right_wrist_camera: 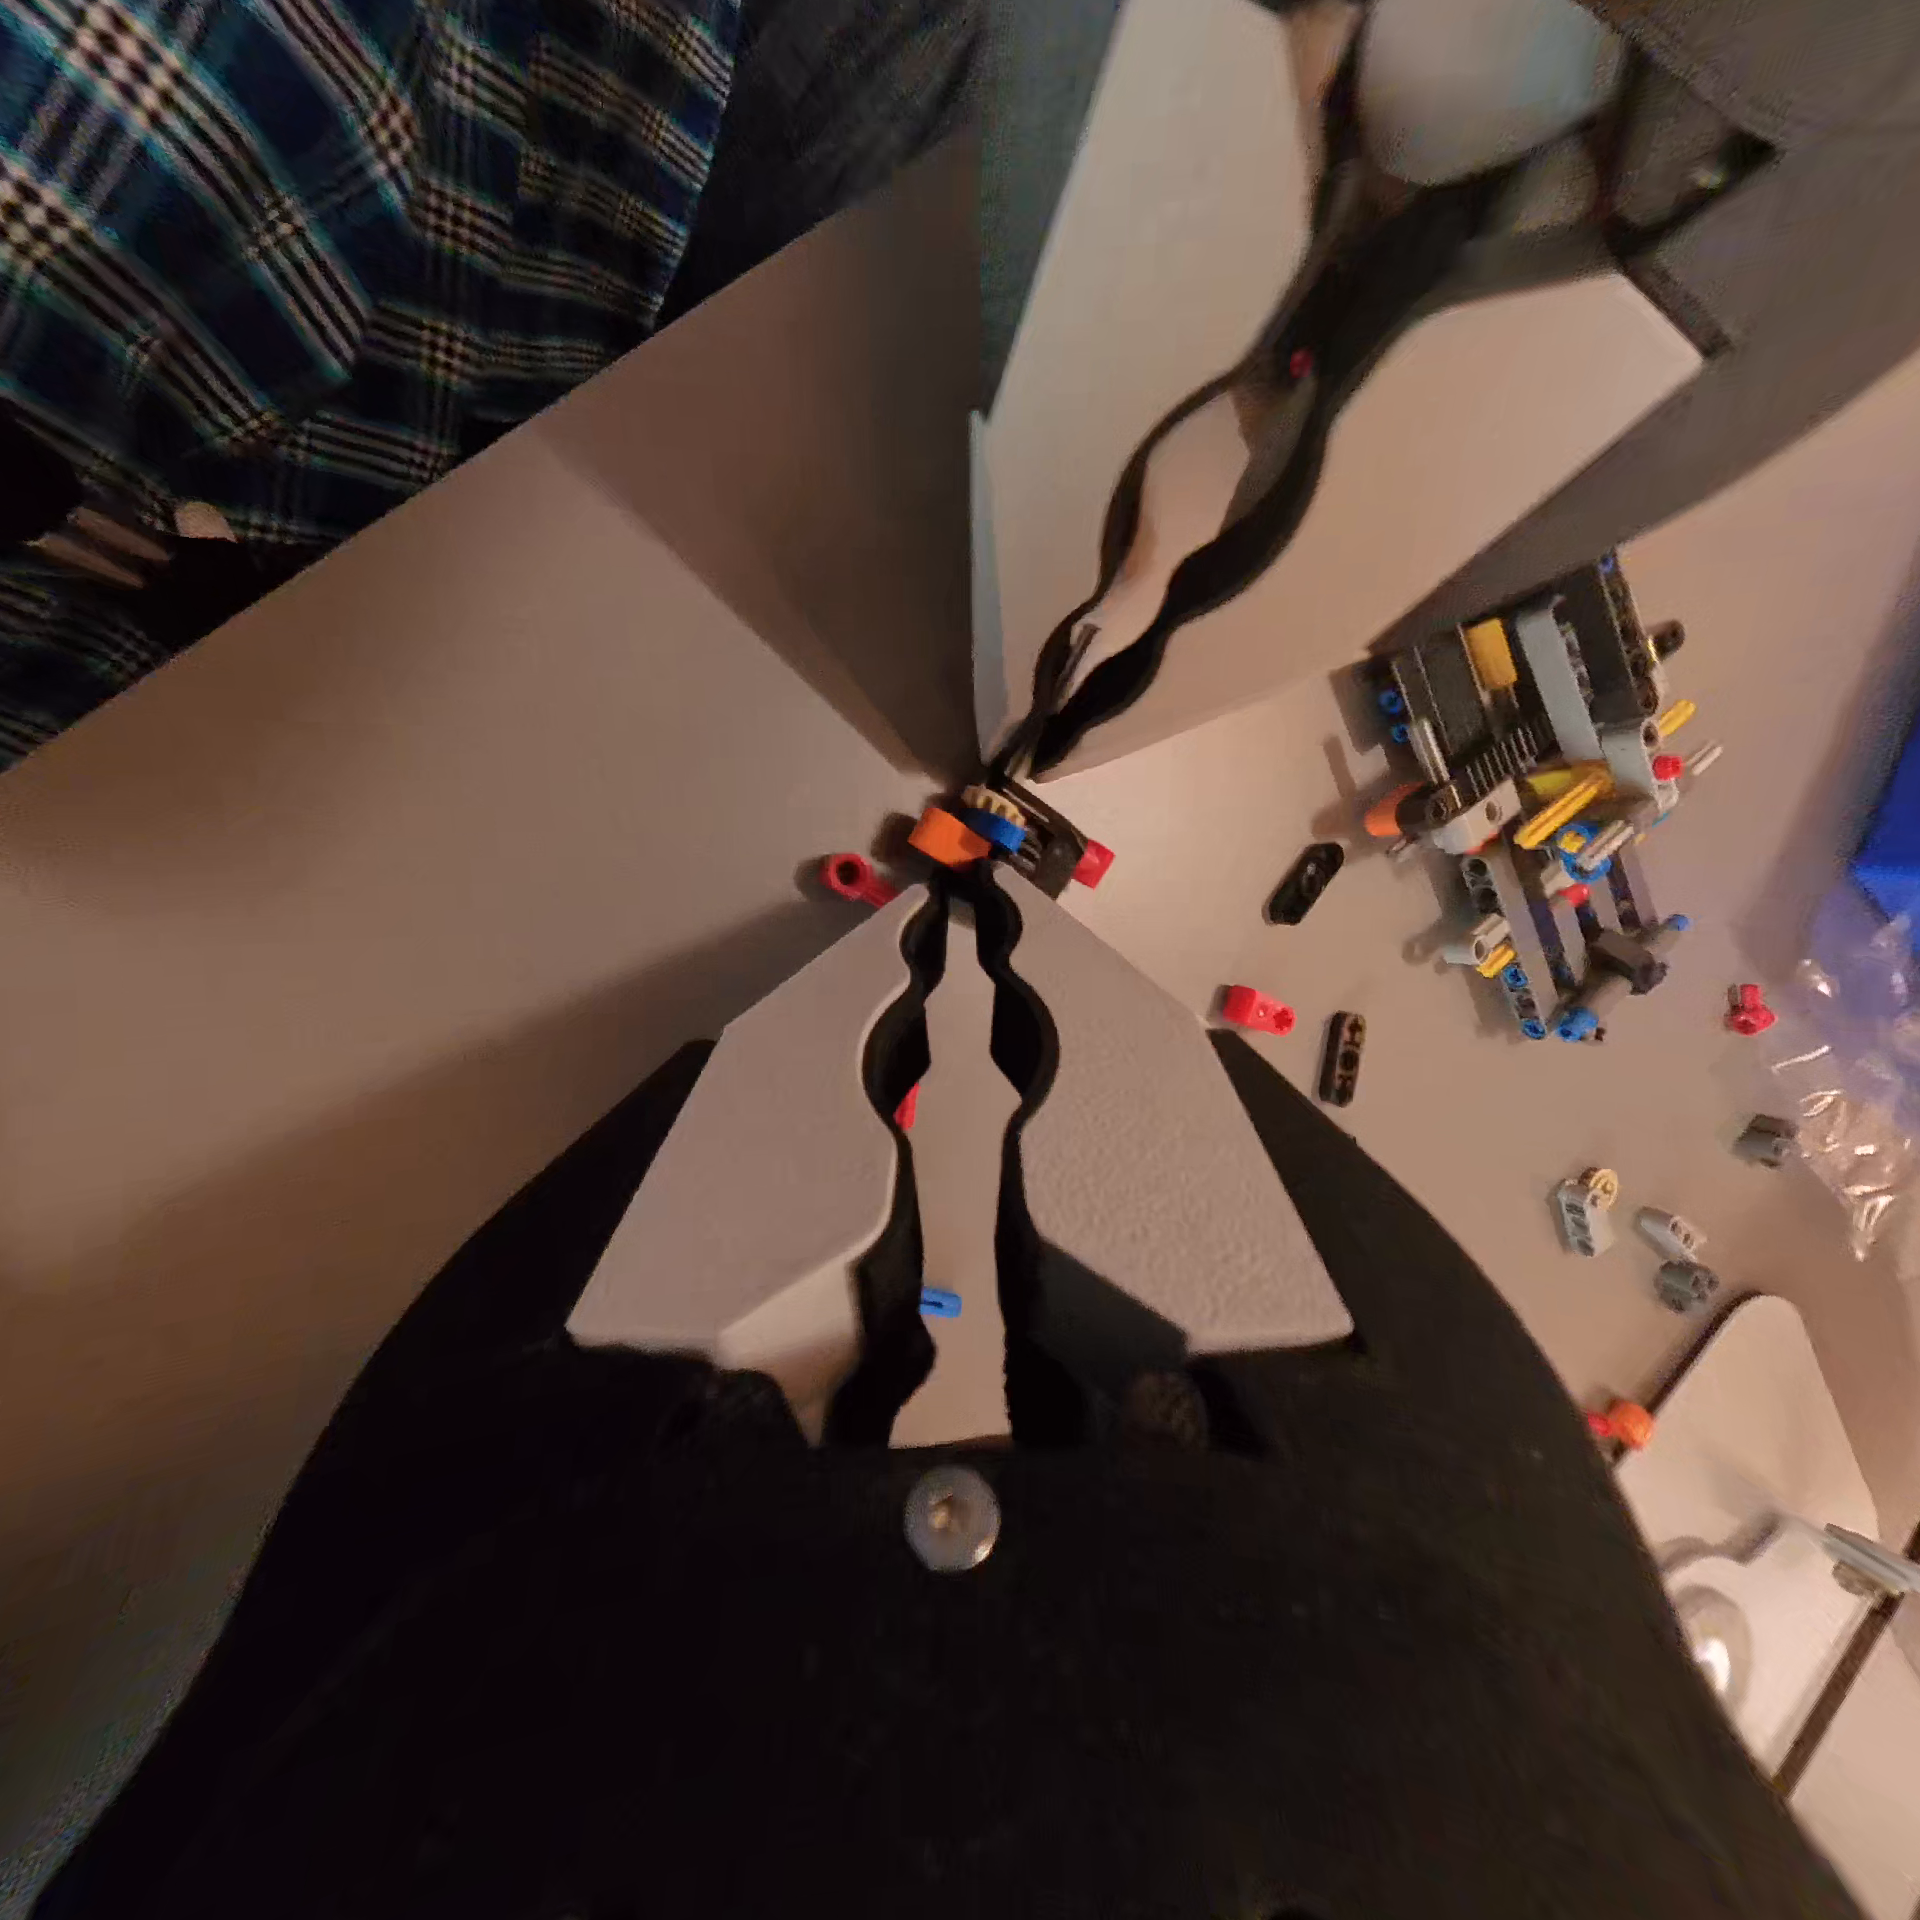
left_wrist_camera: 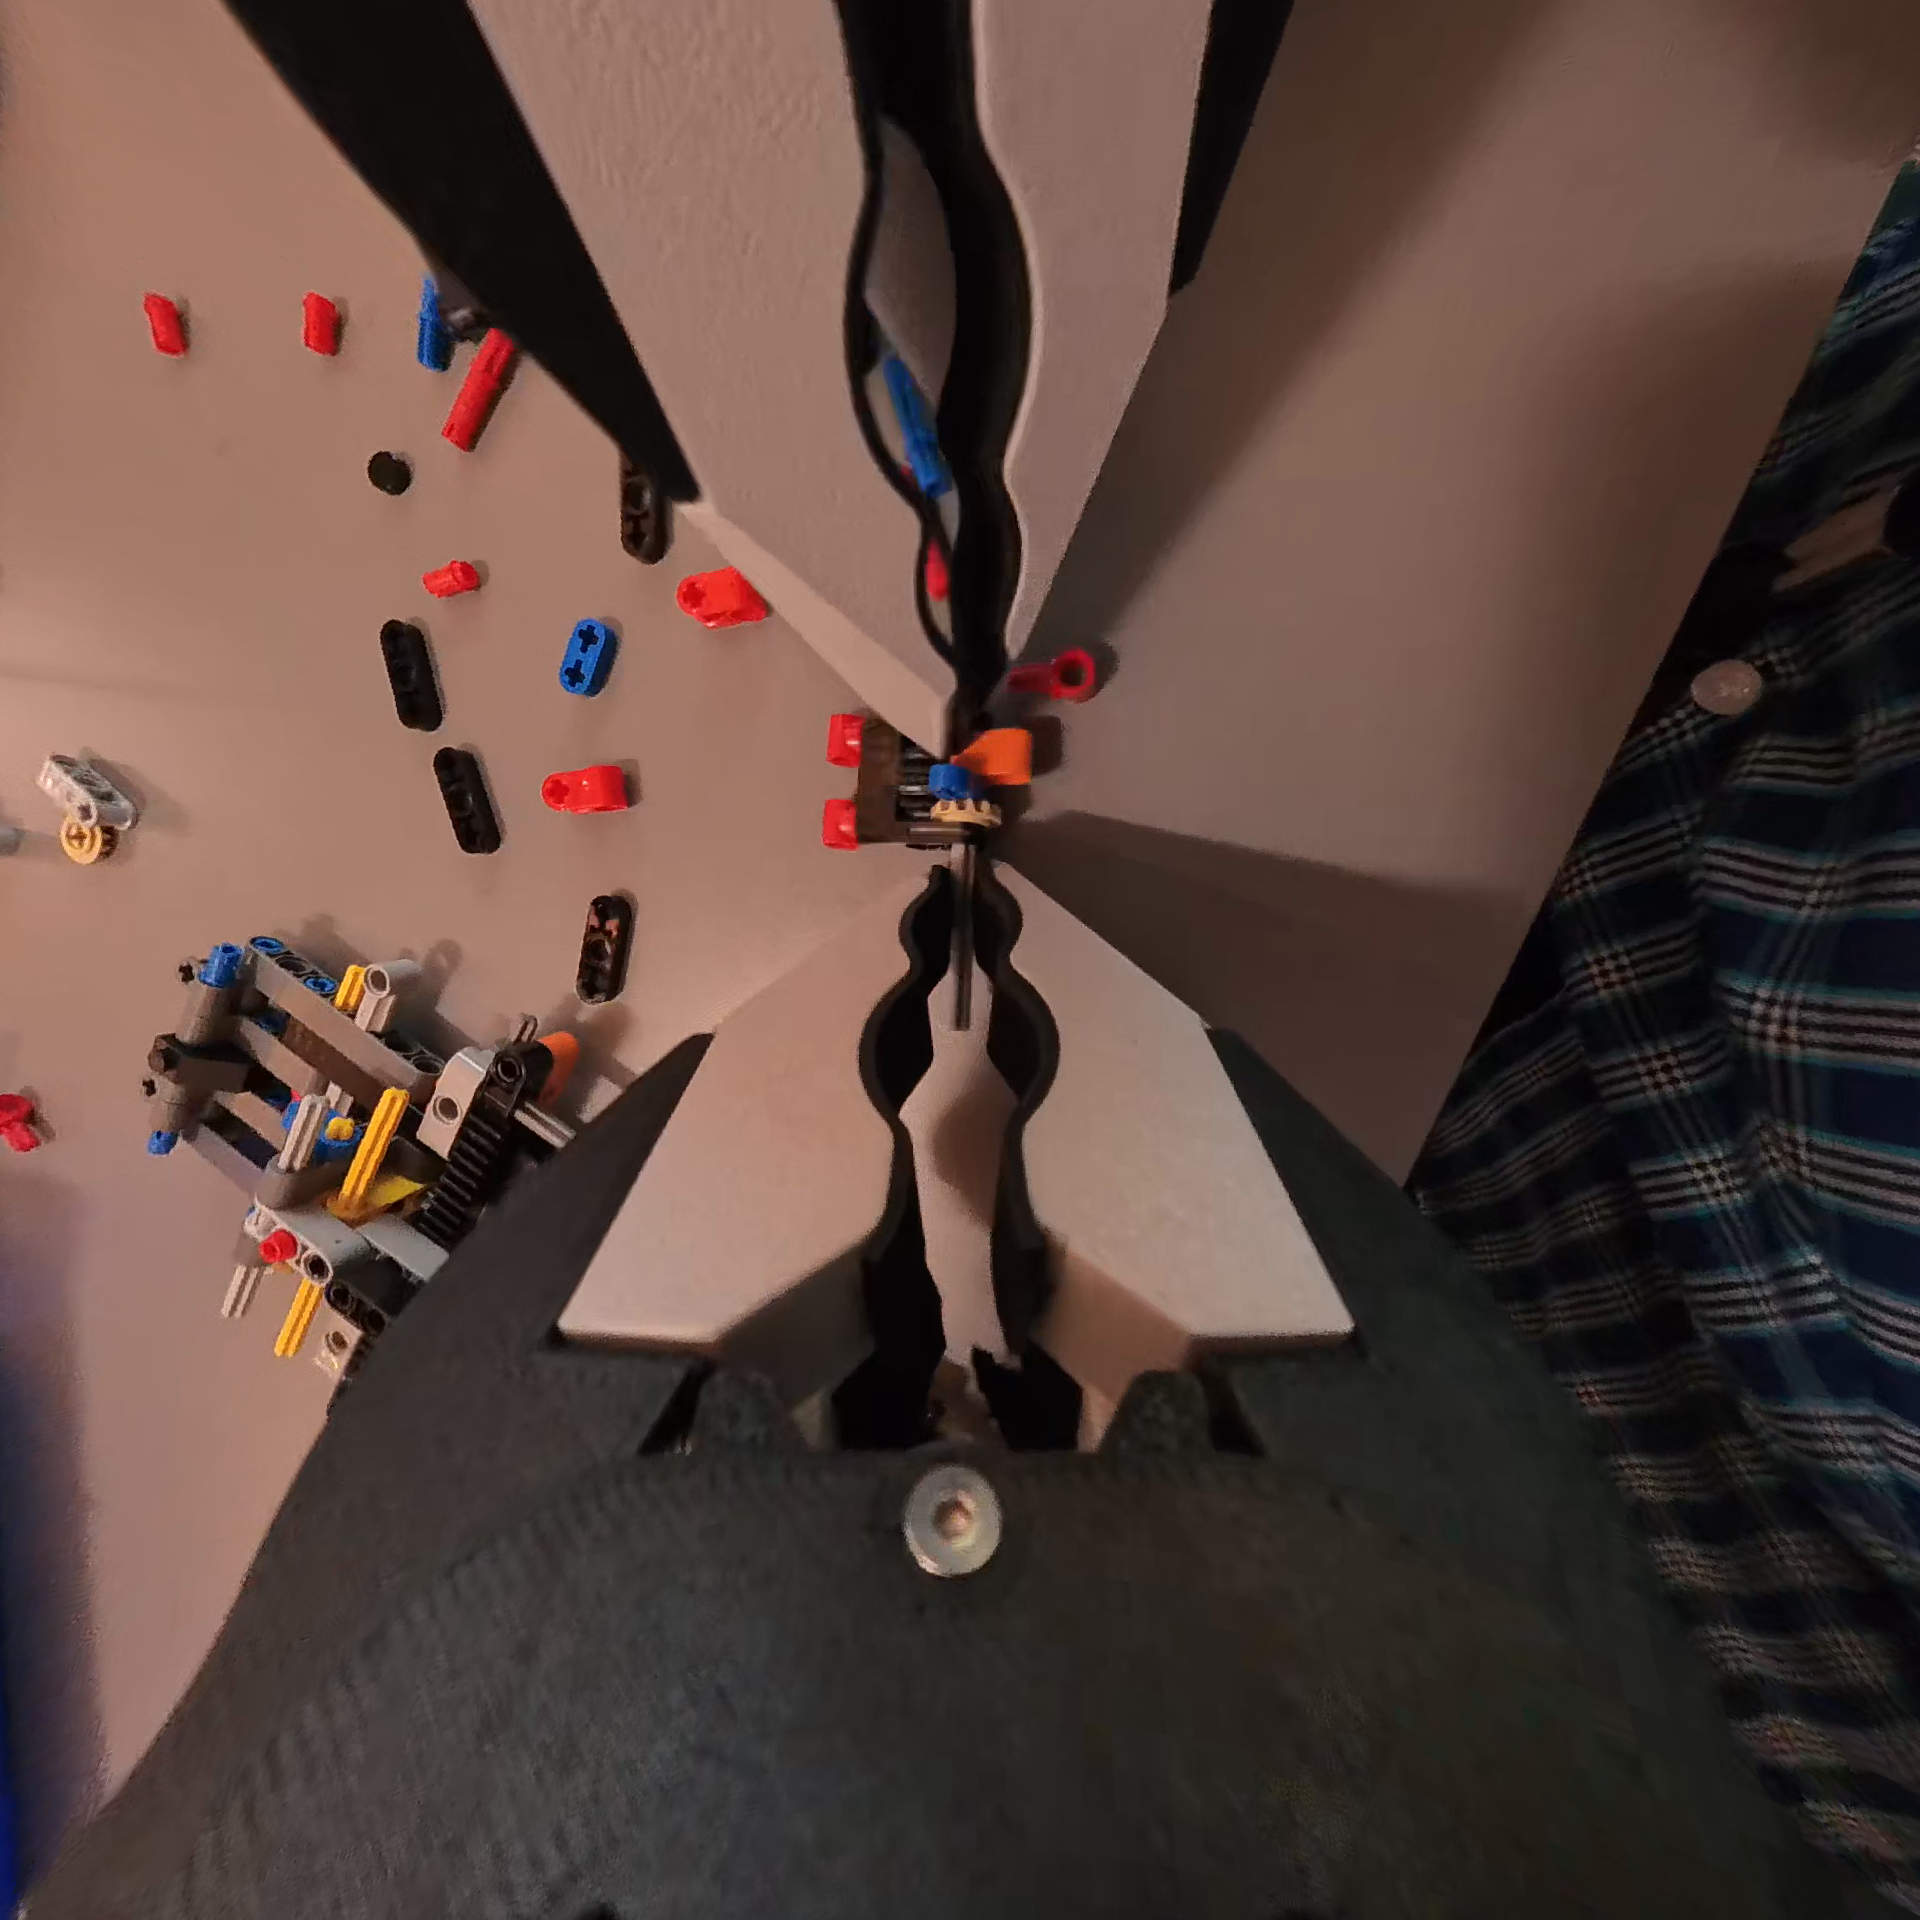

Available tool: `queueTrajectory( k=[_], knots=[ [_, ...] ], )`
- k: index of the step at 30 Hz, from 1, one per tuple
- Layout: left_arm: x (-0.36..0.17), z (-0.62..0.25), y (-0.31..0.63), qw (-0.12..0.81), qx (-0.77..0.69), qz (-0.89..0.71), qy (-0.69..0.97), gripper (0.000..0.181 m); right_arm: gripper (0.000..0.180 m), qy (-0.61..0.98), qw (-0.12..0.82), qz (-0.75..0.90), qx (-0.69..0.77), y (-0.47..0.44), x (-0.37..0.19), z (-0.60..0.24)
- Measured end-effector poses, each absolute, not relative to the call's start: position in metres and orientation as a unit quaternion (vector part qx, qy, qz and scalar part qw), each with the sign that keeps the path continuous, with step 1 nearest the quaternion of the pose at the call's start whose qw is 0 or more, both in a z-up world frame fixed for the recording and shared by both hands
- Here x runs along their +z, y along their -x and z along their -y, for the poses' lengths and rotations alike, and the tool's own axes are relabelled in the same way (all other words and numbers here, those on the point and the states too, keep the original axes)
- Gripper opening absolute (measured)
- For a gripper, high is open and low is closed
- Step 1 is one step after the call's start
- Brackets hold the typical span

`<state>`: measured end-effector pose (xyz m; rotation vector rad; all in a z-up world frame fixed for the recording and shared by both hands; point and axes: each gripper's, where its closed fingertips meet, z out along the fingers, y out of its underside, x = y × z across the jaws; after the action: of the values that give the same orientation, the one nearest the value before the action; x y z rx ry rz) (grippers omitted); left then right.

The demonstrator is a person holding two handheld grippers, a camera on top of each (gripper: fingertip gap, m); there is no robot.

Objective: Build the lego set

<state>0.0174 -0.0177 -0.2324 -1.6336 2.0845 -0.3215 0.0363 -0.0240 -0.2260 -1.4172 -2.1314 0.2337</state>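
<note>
Axle in left tool: left view only.

Each claw has a matte black textured body with one silver screw set at its centre. The left claw and right claw carry pale grey wedge-shaped fingers lined with wavy black pads. The person wears a plaid shirt (blue, black, white).
</note>
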Motion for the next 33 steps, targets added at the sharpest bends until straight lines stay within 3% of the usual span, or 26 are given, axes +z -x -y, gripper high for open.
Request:
queueTrajectory(
  k=[1, 4, 8, 10, 12, 14, 19, 20, 25, 28, 33],
  knots=[
    [-0.232, 0.018, -0.018, 0.237, -0.115, -0.755, 0.6, 0.003, 0.004, 0.534, 0.282, 0.792, 0.092, -0.038, -0.224, 0.023],
    [-0.232, 0.017, -0.021, 0.25, -0.116, -0.736, 0.618, 0.002, 0.018, 0.565, 0.275, 0.767, 0.134, -0.037, -0.218, 0.024],
    [-0.232, 0.016, -0.024, 0.266, -0.104, -0.728, 0.624, 0.002, 0.05, 0.626, 0.264, 0.715, 0.167, -0.031, -0.22, 0.015],
    [-0.232, 0.015, -0.026, 0.274, -0.099, -0.725, 0.625, 0.002, 0.054, 0.648, 0.258, 0.694, 0.179, -0.028, -0.226, 0.011],
    [-0.232, 0.016, -0.028, 0.285, -0.097, -0.726, 0.619, 0.003, 0.05, 0.659, 0.251, 0.682, 0.195, -0.024, -0.229, 0.012],
    [-0.232, 0.015, -0.031, 0.298, -0.086, -0.73, 0.609, 0.002, 0.032, 0.659, 0.257, 0.679, 0.195, -0.024, -0.229, 0.01],
    [-0.229, 0.015, -0.035, 0.309, -0.09, -0.73, 0.603, 0.003, 0.029, 0.665, 0.243, 0.668, 0.23, -0.027, -0.228, 0.012],
    [-0.226, 0.013, -0.035, 0.315, -0.092, -0.727, 0.604, 0.003, 0.019, 0.661, 0.241, 0.665, 0.249, -0.027, -0.225, 0.014],
    [-0.216, 0.012, -0.037, 0.318, -0.097, -0.733, 0.593, 0.003, 0.032, 0.654, 0.245, 0.668, 0.259, -0.028, -0.217, 0.015],
    [-0.215, 0.013, -0.037, 0.312, -0.083, -0.747, 0.581, 0.002, 0.058, 0.666, 0.24, 0.676, 0.204, -0.037, -0.225, 0.006],
    [-0.203, 0.011, -0.041, 0.317, -0.096, -0.735, 0.591, 0.002, 0.051, 0.639, 0.274, 0.703, 0.152, -0.033, -0.222, 0.003]
  ],
)
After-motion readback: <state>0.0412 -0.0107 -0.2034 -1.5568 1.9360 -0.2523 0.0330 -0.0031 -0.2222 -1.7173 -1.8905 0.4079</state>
